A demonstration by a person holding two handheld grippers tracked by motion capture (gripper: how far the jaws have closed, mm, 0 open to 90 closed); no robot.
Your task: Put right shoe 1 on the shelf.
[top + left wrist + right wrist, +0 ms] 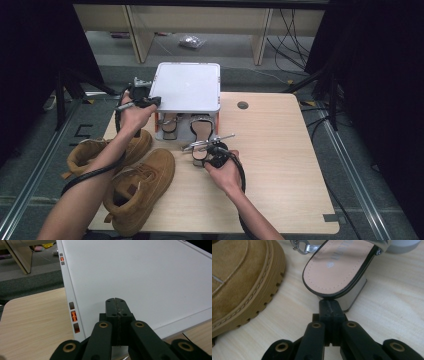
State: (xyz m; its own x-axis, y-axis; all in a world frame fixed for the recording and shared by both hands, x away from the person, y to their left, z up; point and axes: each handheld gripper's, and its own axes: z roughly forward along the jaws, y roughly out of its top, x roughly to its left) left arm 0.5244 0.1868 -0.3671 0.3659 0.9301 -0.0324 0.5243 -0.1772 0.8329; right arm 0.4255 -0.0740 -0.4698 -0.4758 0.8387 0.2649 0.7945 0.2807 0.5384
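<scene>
So it looks like shoes are going onto the little white rack (188, 86): one heeled sandal (169, 125) sits tucked under the shelf, the other sandal (337, 267) is half in with its heel poking out onto the table (280, 150), and both tan boots (142, 187) are waiting off to the left, so I'd say barely halfway. Left gripper (116, 305) is clenched on nothing, resting on the rack's top near its front-left corner, forearm reaching forward, probably steadying it. Right gripper (329, 306) is also pinched closed and empty, held low with its tips right against the back of the sandal's heel, looks like a push.
</scene>
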